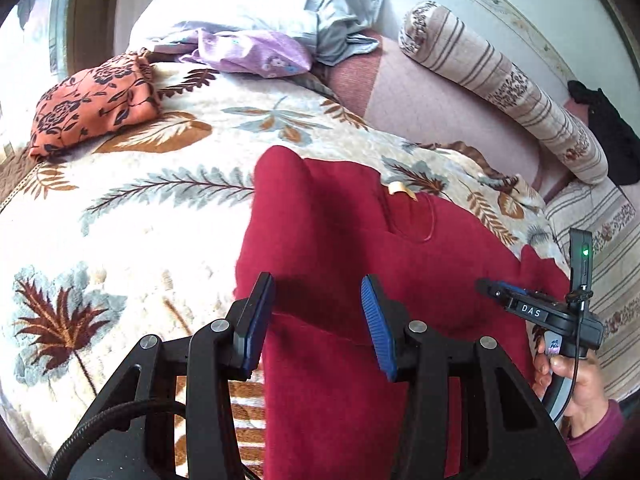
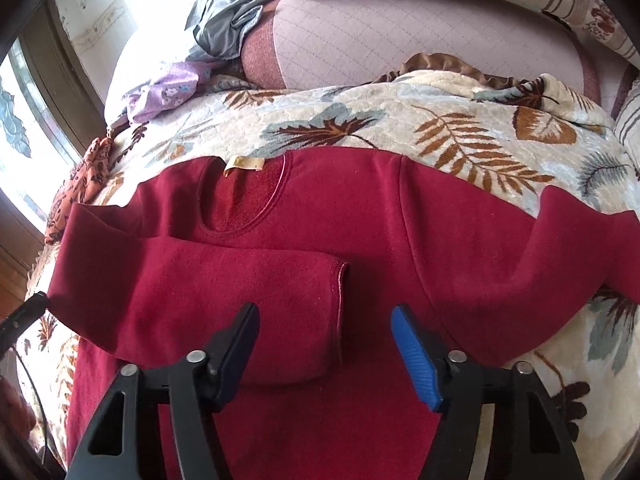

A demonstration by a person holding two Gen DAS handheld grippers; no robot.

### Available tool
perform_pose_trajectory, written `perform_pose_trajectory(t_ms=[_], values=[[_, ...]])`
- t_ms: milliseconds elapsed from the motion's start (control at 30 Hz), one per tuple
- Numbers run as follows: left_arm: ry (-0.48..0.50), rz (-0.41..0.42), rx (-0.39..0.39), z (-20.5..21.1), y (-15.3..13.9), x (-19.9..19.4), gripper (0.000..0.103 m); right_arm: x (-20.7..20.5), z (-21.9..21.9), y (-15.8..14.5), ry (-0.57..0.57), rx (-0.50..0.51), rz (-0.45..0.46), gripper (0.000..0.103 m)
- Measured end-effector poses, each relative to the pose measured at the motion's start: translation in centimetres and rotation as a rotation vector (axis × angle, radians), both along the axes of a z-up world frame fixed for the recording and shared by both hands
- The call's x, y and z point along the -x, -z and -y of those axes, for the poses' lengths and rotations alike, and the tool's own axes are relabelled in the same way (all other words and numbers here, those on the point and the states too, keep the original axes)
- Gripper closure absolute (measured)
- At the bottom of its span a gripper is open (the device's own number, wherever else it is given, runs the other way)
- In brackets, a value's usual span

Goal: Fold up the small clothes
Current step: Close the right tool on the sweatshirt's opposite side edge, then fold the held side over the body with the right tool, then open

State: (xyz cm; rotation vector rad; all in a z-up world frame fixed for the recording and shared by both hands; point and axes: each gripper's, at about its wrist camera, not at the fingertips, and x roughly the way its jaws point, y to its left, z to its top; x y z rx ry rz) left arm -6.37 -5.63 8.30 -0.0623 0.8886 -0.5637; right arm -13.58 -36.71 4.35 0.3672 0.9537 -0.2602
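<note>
Only from the right wrist, folded-in sleeve [image 2: 240,304] across red sweater [image 2: 304,208]; both jaws apart, empty.

The left gripper [image 1: 317,312], black-framed with blue ribbed pads, is angling downward with its jaws standing partly apart and nothing pressing between them. The right gripper [image 2: 325,340], of the same black build, is likewise tilting down, its jaws parted and empty. In the left wrist view the right gripper is showing at the right edge, its fingers pointing left, and the person's right hand [image 1: 576,388] is wrapping around its handle, a purple sleeve [image 1: 596,436] covering the wrist.
</note>
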Motion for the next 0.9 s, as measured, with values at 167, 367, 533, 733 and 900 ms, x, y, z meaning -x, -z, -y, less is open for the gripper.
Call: perform_pose_trajectory(t_ms=[167,367,533,733,900], values=[[-0.066,0.001,0.002,-1.6,0.2,-1.1,0.058,-1.4,-0.2,1.7,-0.039,0.005,-0.002,0.086],[-0.089,-0.004,-0.011,-1.6,0.6,-1.6,0.058,-0.5,0.3,-2.1,-0.032,0.119,0.084,0.097],[-0.06,-0.015,-0.065,0.1,2.0,-1.4,0.058,1.3,3.8,-4.7,0.116,0.206,0.114,0.097],[-0.061,-0.042,-0.14,1.3,3.8,-1.8,0.058,2.1,7.2,-2.7,0.236,0.291,0.0,0.097],[-0.064,-0.023,-0.138,1.6,3.6,-2.3,0.058,2.1,7.4,-1.8,0.209,0.205,-0.04,0.09]])
